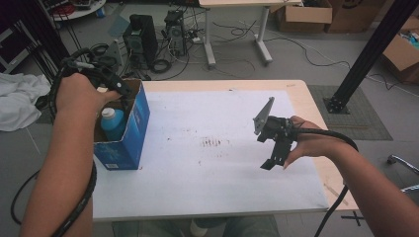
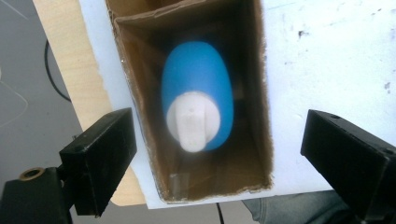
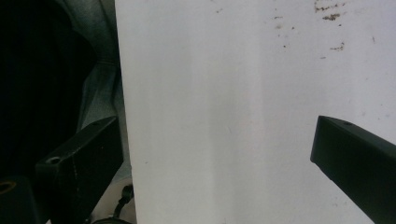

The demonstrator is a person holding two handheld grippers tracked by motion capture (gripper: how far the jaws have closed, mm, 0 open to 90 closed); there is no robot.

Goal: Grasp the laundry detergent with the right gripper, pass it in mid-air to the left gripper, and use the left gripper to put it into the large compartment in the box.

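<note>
A white sheet [image 1: 217, 163] is covering the table as my left gripper [image 1: 116, 89] is hovering over the blue carton [image 1: 129, 133]. Its jaws are standing released above the blue bottle [image 2: 198, 88] inside. No label is legible. My right gripper [image 3: 219, 158] is gaping, empty.

I see a wooden desk [image 1: 316, 106] under a stained white mat [image 1: 212, 148]. Beyond it, computer towers [image 1: 141, 39], tangled cables [image 1: 237, 29], cardboard boxes [image 1: 304, 15], another desk's legs [image 1: 262, 42].
</note>
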